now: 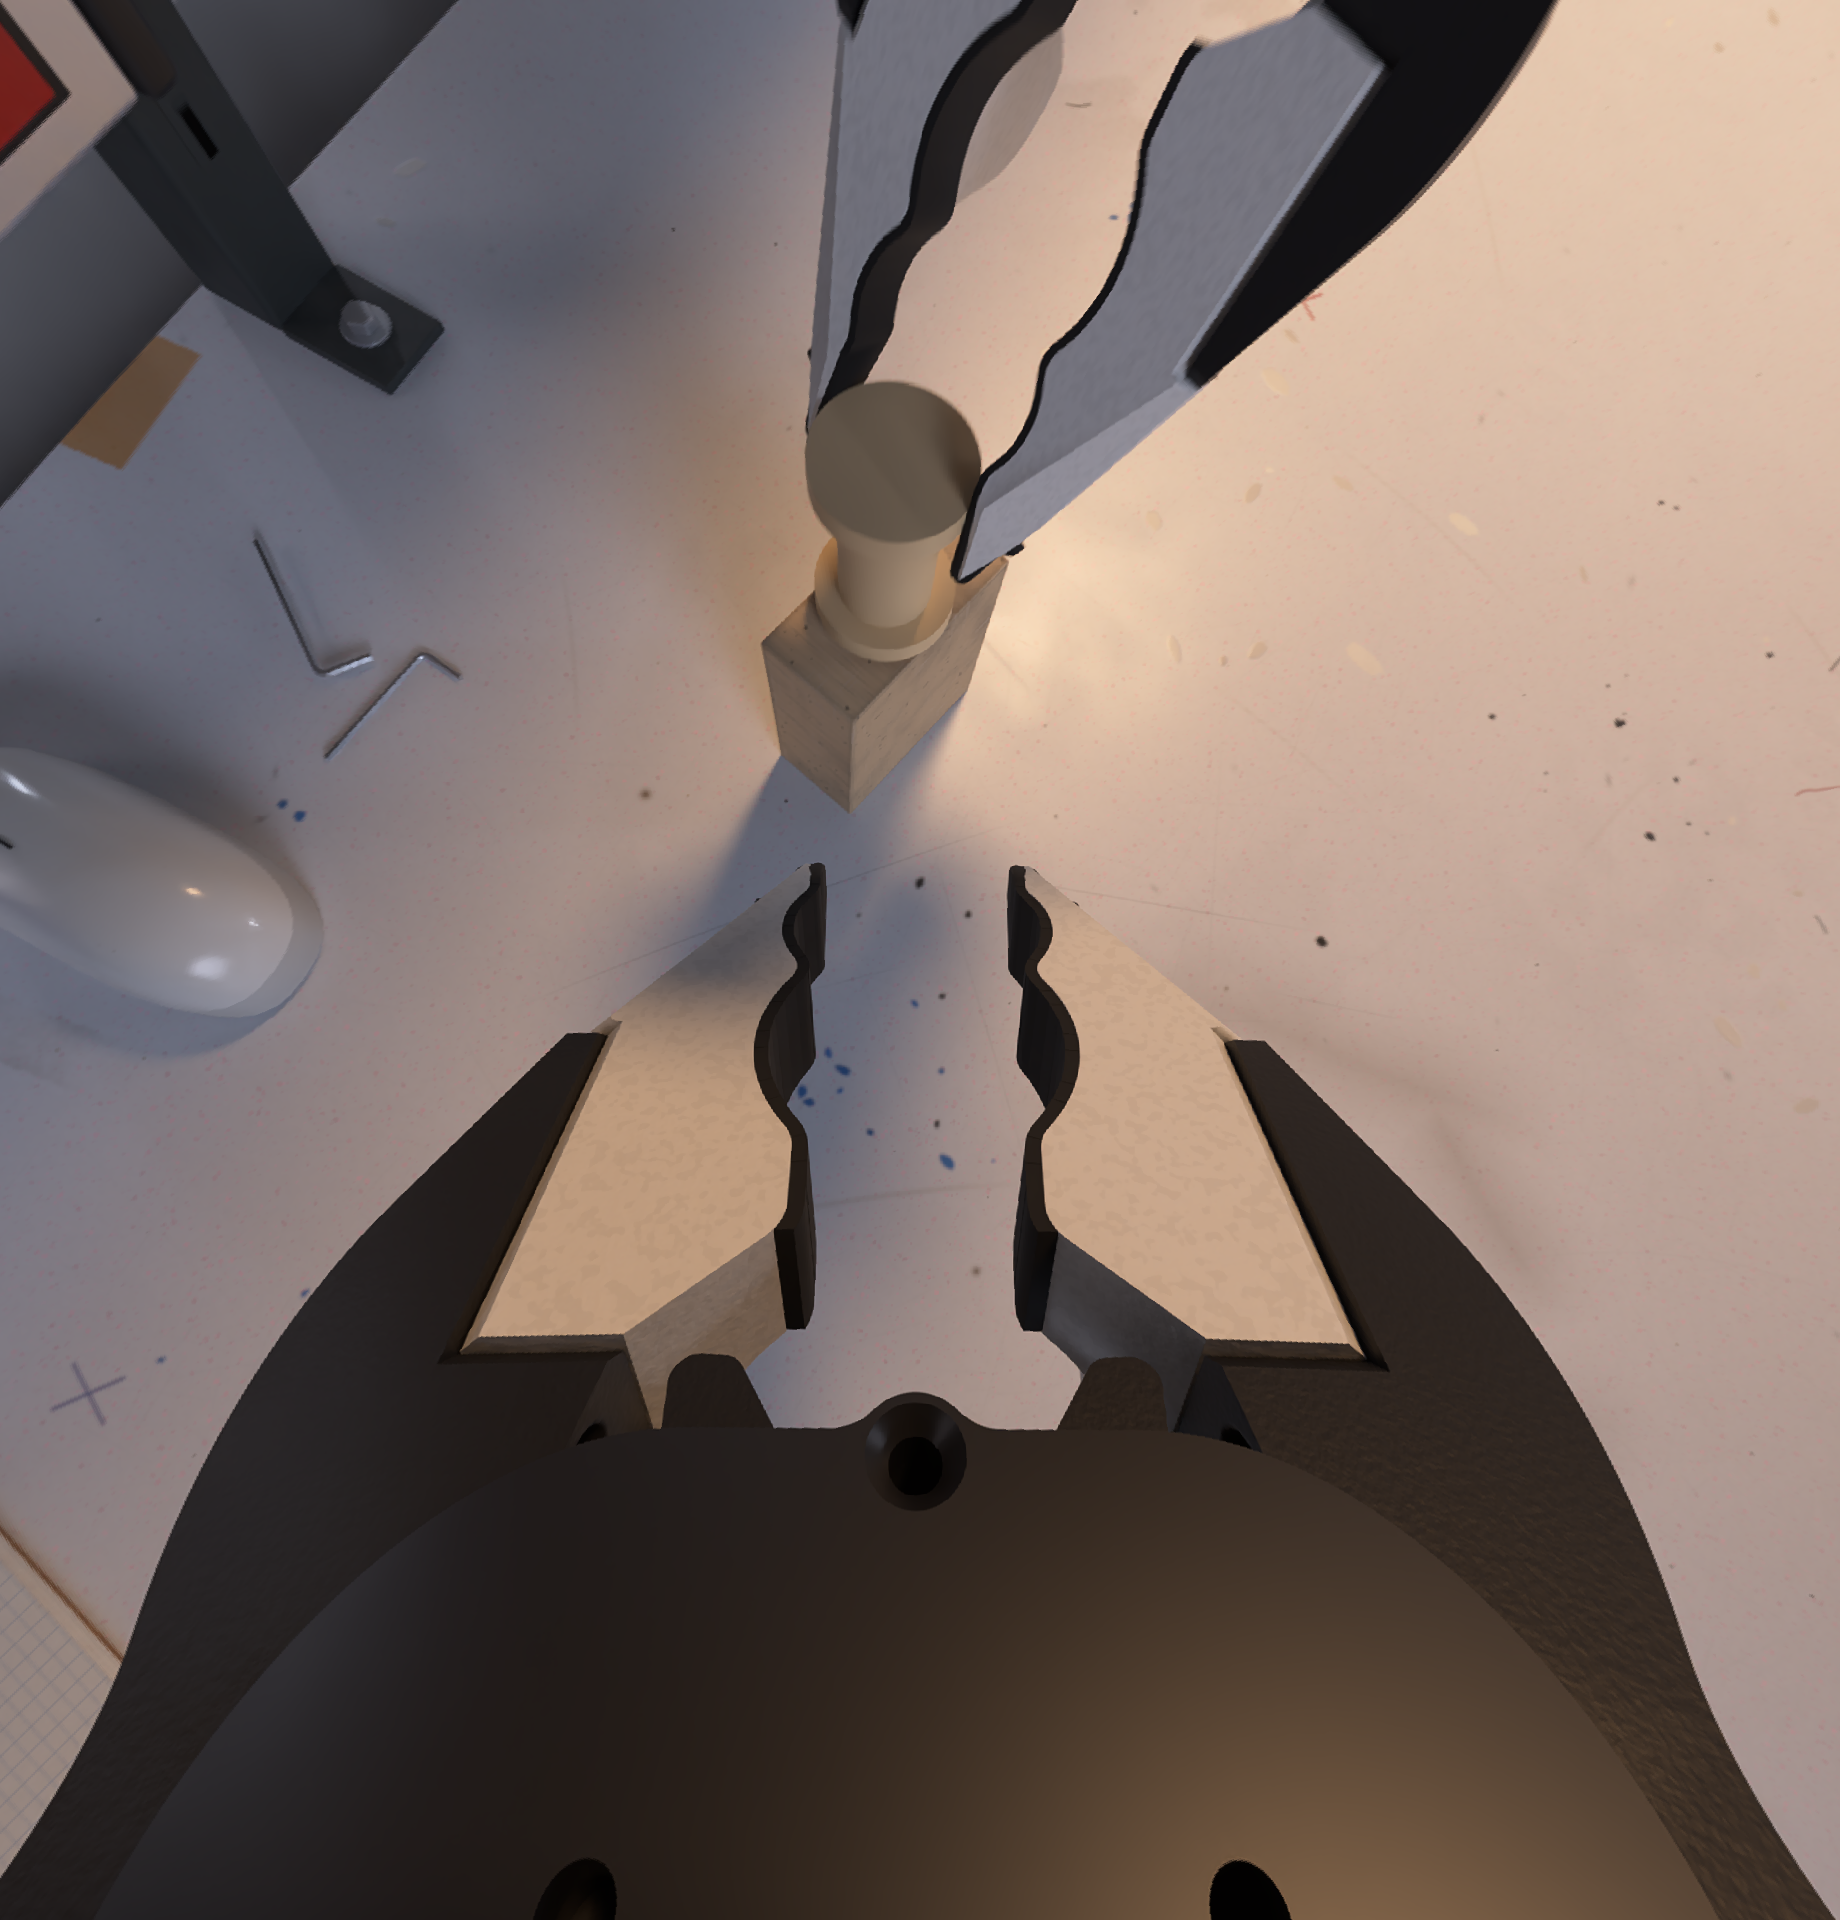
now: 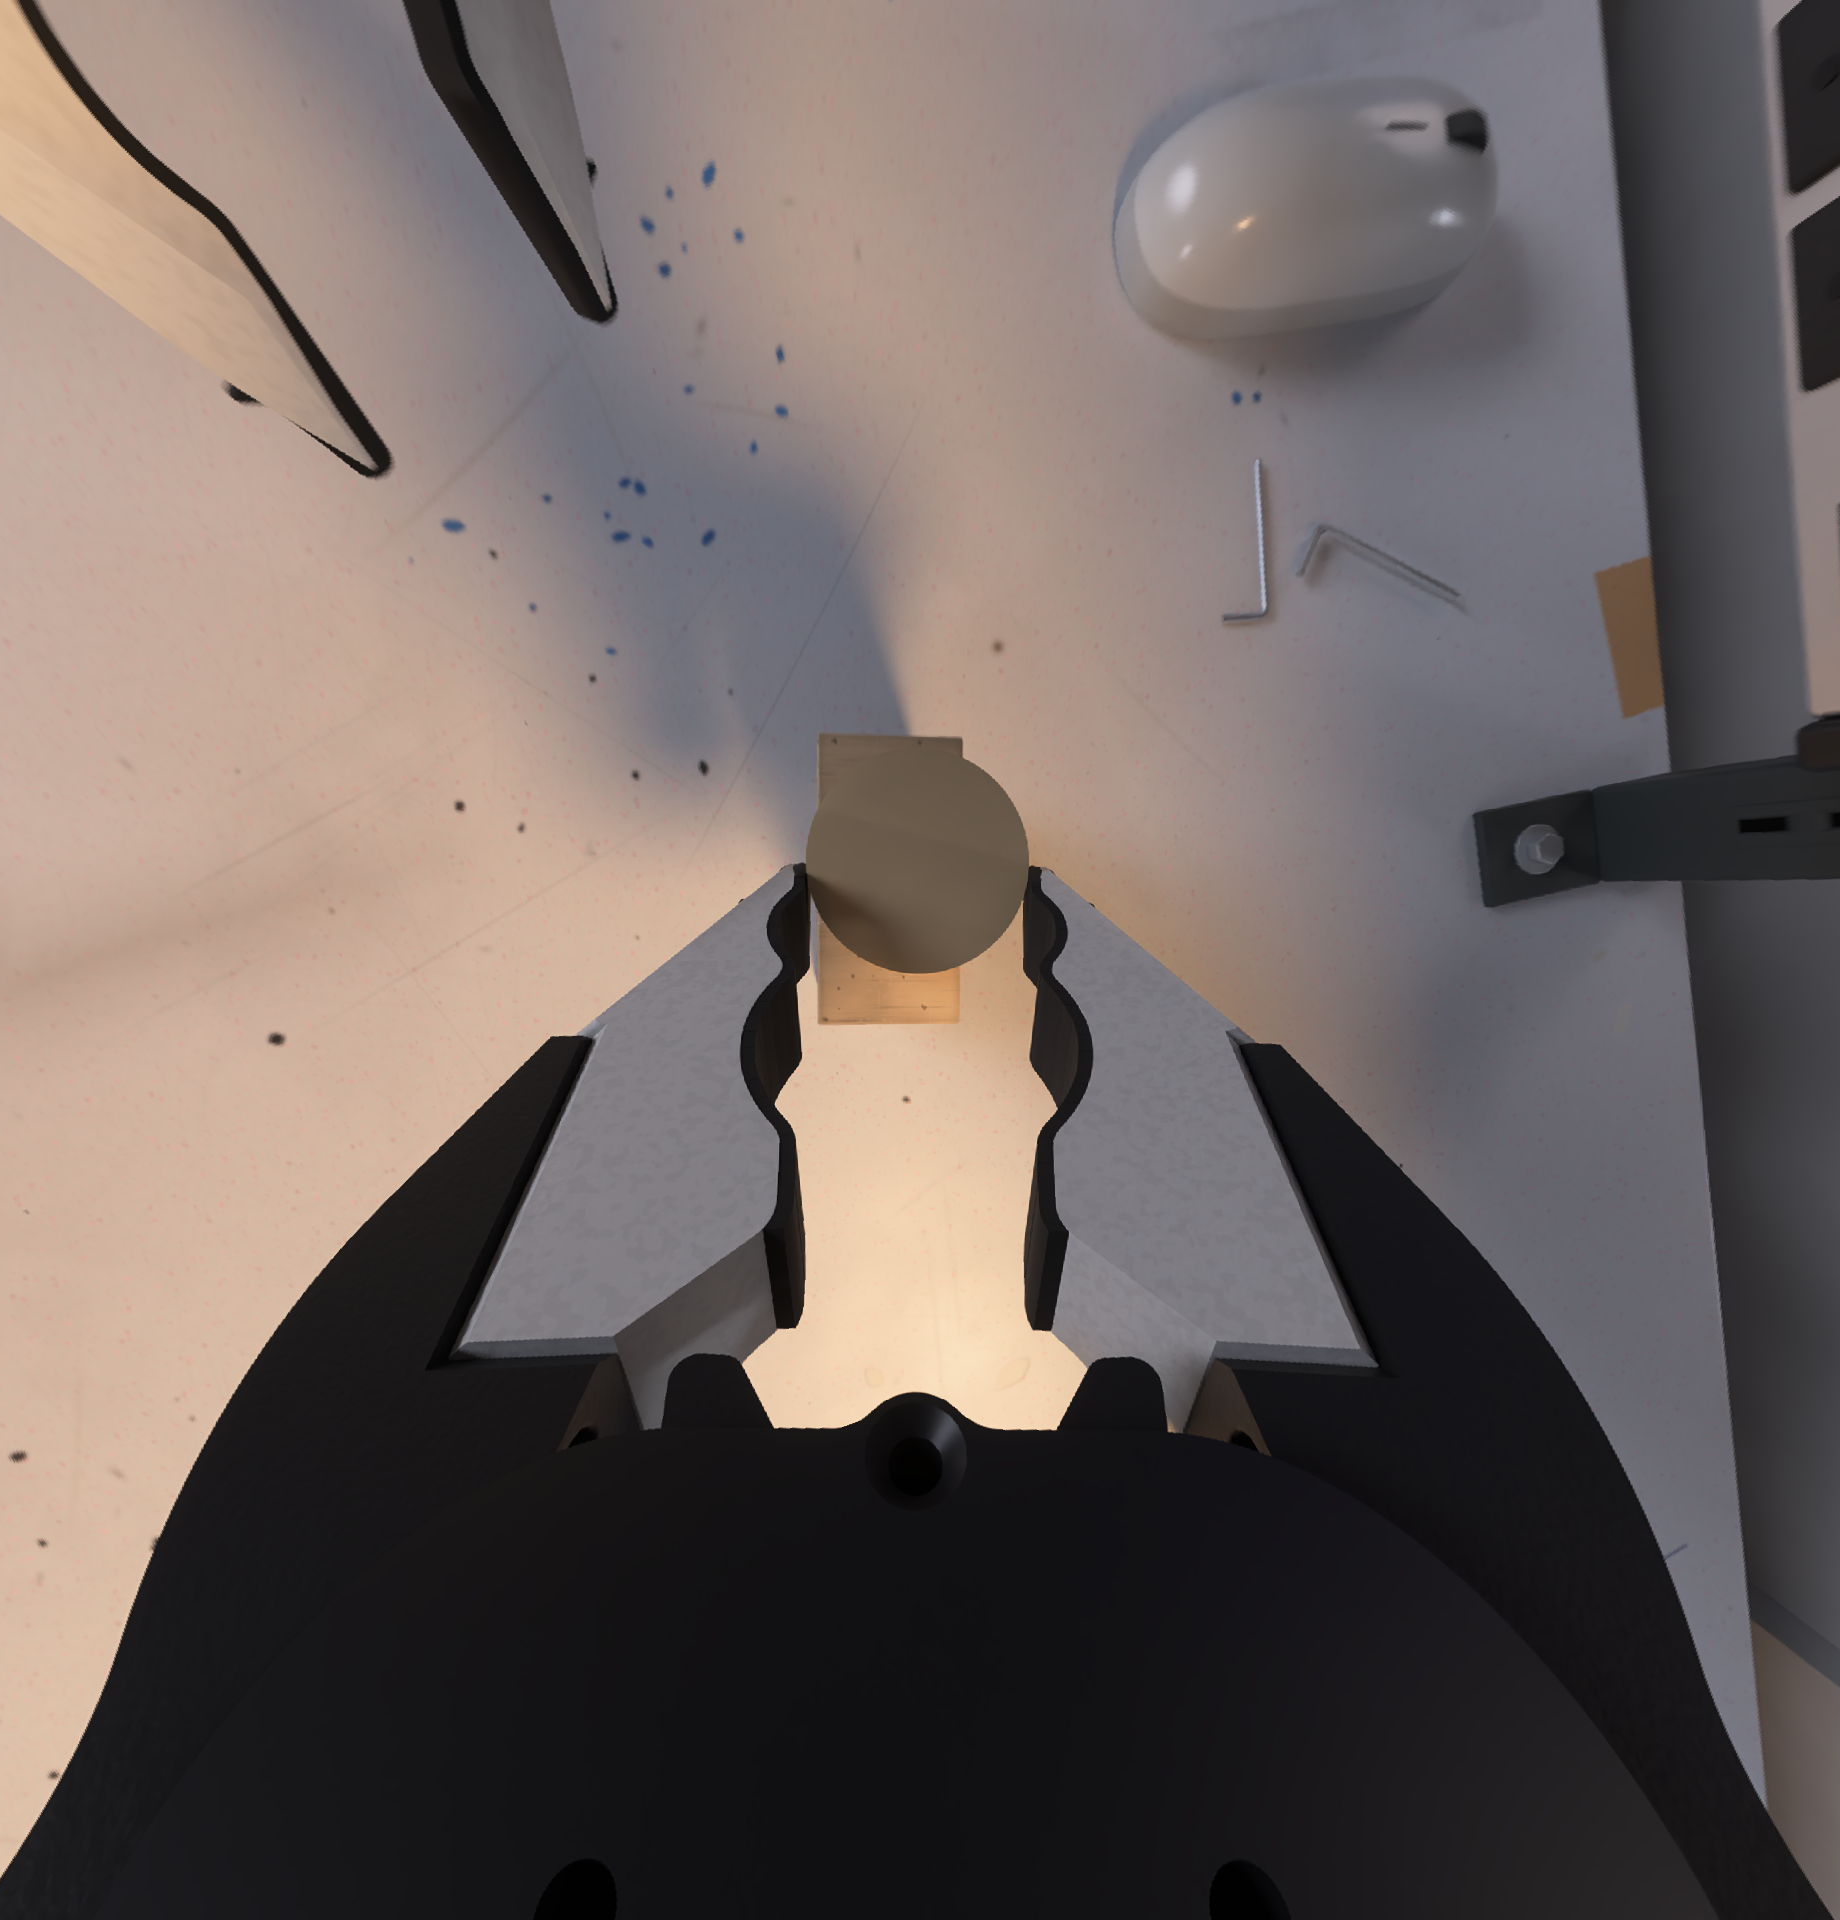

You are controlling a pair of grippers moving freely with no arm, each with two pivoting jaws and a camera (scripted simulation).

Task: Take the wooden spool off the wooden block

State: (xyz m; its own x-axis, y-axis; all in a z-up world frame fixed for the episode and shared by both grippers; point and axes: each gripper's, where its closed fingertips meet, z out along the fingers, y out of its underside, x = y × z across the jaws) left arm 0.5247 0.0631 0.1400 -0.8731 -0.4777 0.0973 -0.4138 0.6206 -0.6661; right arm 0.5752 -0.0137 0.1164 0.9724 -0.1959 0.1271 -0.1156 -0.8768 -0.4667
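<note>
Right tool [image 2: 916, 883] points down, jaws straddling—not clenching—the wooden spool [image 2: 916, 862]; left tool [image 1: 916, 883] hangs released.

Pale wooden spool [image 1: 892, 520] standing upright on my wooden block [image 1: 862, 698], flat round top flange level with my right fingertips [image 2: 1041, 904] either side, block square-sided, resting just ahead of my left jaws

**Count on the table**

One wooden spool [image 1: 892, 457], one wooden block [image 1: 864, 707], two grippers: left [image 1: 916, 894], right [image 2: 916, 894]. Two hex keys [image 1: 308, 608] [image 1: 391, 701], one white computer mouse [image 1: 116, 883], one bolted black bracket [image 1: 360, 332].
</note>
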